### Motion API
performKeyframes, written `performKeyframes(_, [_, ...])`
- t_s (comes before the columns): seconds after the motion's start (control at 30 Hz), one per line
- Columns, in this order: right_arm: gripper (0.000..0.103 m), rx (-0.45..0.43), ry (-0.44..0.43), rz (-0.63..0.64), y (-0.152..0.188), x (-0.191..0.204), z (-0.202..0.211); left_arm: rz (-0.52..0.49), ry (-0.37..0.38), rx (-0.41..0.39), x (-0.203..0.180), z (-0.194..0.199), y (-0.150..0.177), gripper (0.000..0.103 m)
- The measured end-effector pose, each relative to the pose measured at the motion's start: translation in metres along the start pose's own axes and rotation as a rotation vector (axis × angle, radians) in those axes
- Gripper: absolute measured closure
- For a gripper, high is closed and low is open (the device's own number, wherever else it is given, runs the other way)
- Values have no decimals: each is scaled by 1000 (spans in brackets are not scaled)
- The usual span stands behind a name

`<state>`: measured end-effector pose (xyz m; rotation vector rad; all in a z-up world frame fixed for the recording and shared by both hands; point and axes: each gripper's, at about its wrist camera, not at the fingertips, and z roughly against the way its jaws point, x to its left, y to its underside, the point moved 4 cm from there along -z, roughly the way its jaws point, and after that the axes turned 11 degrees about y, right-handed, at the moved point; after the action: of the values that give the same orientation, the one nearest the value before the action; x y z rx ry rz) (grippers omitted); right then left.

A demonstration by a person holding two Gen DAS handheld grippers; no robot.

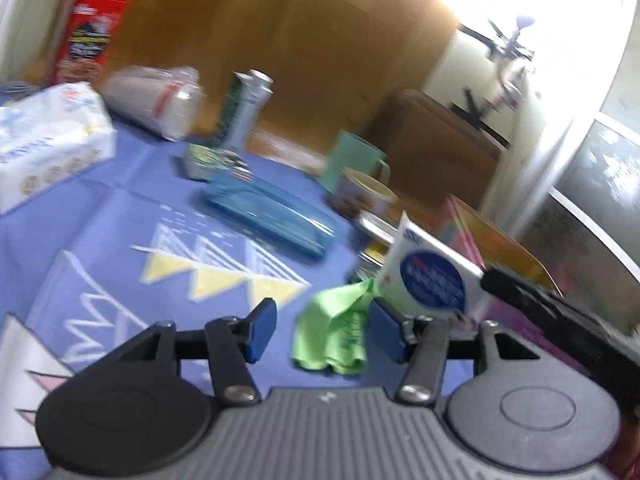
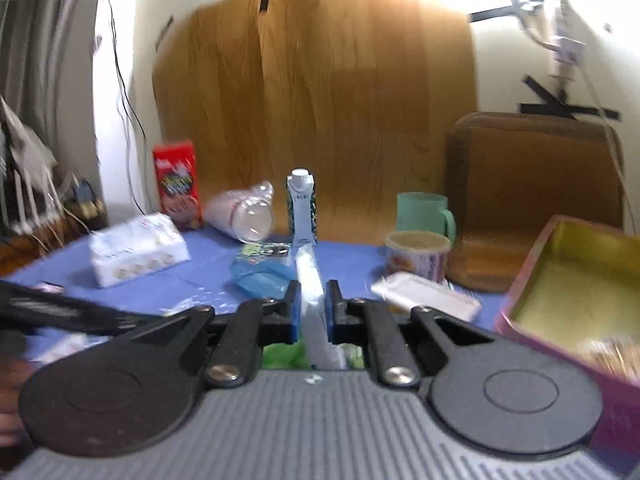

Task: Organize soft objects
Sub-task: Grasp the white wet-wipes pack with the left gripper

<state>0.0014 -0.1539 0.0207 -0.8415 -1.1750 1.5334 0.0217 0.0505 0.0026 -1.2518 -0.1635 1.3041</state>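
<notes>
The left tool (image 1: pixel 322 330) hangs with jaws apart, while the right tool (image 2: pixel 313 309) is clamped nearly closed.

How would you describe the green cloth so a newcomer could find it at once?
Start at the blue patterned tablecloth. Near its front edge, between the left gripper's open jaws, lies a crumpled green cloth. It is the only bright green, limp thing; its neighbour is a stiff white packet.

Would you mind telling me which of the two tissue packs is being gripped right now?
The small white pack with the blue round label, clamped edge-on in the right gripper. The larger tissue pack lies untouched on the blue tablecloth.
</notes>
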Motion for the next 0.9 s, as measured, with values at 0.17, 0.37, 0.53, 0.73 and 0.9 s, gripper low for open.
performKeyframes(0.17, [87, 53, 11, 26, 45, -23, 44, -26, 76, 76, -21, -20, 13, 48])
performKeyframes(0.37, [80, 86, 223, -147, 57, -70, 45, -39, 110, 156, -43, -43, 23, 47])
performKeyframes(0.53, [67, 132, 242, -201, 65, -86, 34, -92, 106, 204, -61, -55, 32, 39])
performKeyframes(0.73, [25, 149, 162, -54, 68, -68, 19, -142, 63, 192, -70, -76, 10, 30])
performKeyframes(0.9, [24, 207, 133, 26, 72, -68, 8, -264, 33, 219, -84, -120, -12, 33])
